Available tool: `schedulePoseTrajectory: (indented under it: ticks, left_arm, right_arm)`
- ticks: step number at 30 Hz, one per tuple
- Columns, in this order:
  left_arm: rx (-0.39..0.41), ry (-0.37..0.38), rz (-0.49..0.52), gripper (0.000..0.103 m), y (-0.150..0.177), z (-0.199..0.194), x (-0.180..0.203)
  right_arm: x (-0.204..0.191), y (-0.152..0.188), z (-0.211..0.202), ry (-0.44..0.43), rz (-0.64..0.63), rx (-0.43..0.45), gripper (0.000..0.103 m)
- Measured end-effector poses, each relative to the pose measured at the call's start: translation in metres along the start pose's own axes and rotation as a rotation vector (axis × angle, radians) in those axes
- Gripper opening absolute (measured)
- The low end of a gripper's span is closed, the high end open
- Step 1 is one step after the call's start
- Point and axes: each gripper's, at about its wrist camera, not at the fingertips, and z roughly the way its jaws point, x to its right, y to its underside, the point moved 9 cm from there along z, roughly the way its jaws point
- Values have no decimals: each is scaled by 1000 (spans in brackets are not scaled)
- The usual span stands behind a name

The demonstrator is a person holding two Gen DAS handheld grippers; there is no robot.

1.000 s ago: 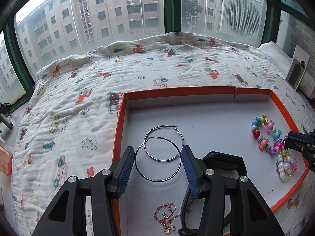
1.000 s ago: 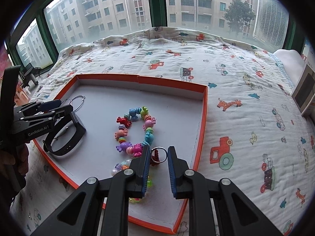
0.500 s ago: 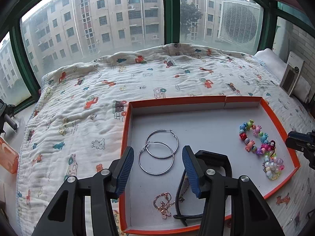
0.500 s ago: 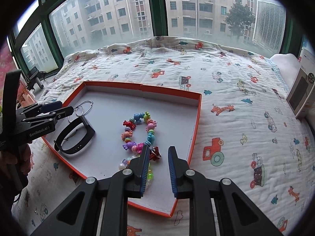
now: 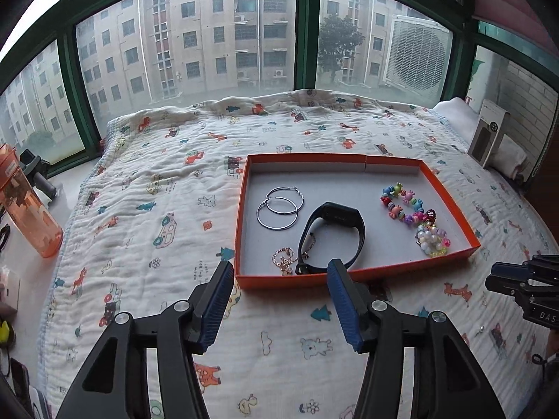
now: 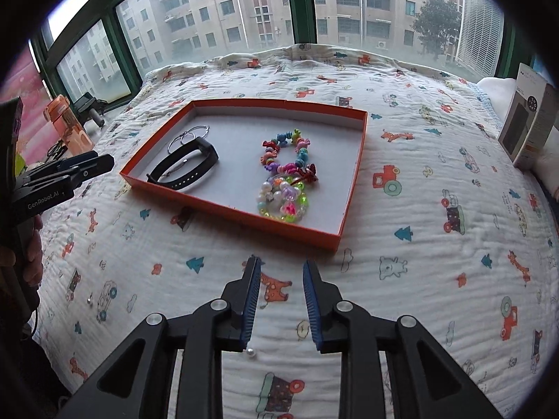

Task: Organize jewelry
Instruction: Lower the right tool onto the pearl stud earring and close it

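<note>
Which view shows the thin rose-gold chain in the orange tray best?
The left wrist view: the rose-gold chain lies in plain sight beside the black wristband. In the right wrist view the orange tray's near wall hides it.

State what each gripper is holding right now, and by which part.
Nothing is held. The left gripper and right gripper both have jaws opening with only quilt between them; the jewelry lies in the orange tray.

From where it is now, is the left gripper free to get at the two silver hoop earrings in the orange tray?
Probably yes: the left gripper, jaws opening and empty, faces the orange tray; the silver hoop earrings lie uncovered.
</note>
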Motion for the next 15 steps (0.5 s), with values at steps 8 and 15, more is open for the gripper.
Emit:
schedulePoseTrajectory:
  ticks: [8,15]
  left_arm:
    - [-35,8,-51,60,61,-43,-7]
    - [-77,7,-69,60,110,-60,-13]
  right_arm:
    - [-20,38,8,15,-66,-47,28]
    - [-23,43,10,35,-76,-36,28]
